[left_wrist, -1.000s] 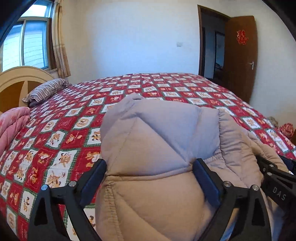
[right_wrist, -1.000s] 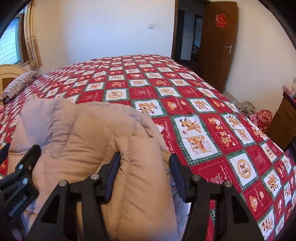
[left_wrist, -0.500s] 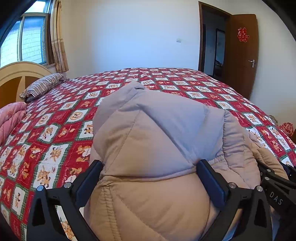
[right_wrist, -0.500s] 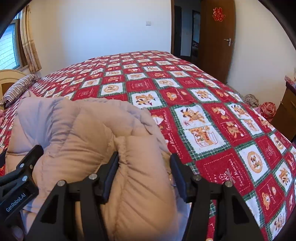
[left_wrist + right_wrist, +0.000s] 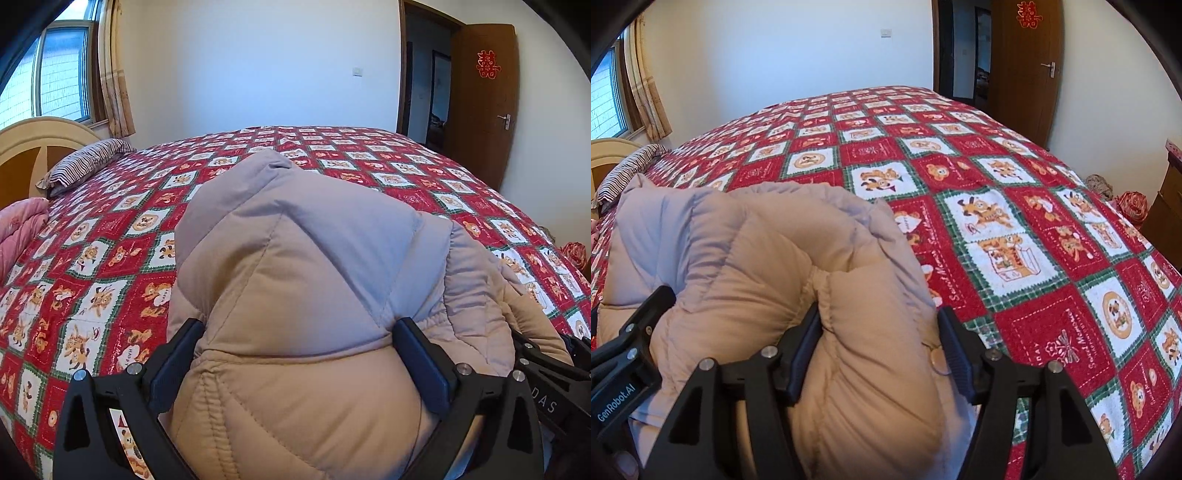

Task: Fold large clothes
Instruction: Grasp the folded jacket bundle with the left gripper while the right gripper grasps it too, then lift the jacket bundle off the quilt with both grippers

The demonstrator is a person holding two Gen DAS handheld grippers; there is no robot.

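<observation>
A puffy beige down jacket (image 5: 303,258) lies bunched in a thick bundle on the near part of the bed. My left gripper (image 5: 297,325) straddles the bundle's left part with its jaws spread very wide, and the padding swells to fill the gap. My right gripper (image 5: 879,310) straddles the right end of the jacket (image 5: 746,258); its jaws are opening, and its right pad (image 5: 955,354) stands just off the fabric beside a snap button (image 5: 940,366). The two grippers are side by side, each showing at the edge of the other's view.
A red, white and green patchwork bedspread (image 5: 1015,221) covers the large bed. A striped pillow (image 5: 85,162) and a pink quilt (image 5: 22,229) lie by the headboard at far left. An open brown door (image 5: 484,103) is at back right, with bundles on the floor (image 5: 1130,203).
Both grippers have sunk toward the bed with the jacket bundle between them. The right gripper's jaws have spread wider off the fabric; the left jaws widened slightly.
</observation>
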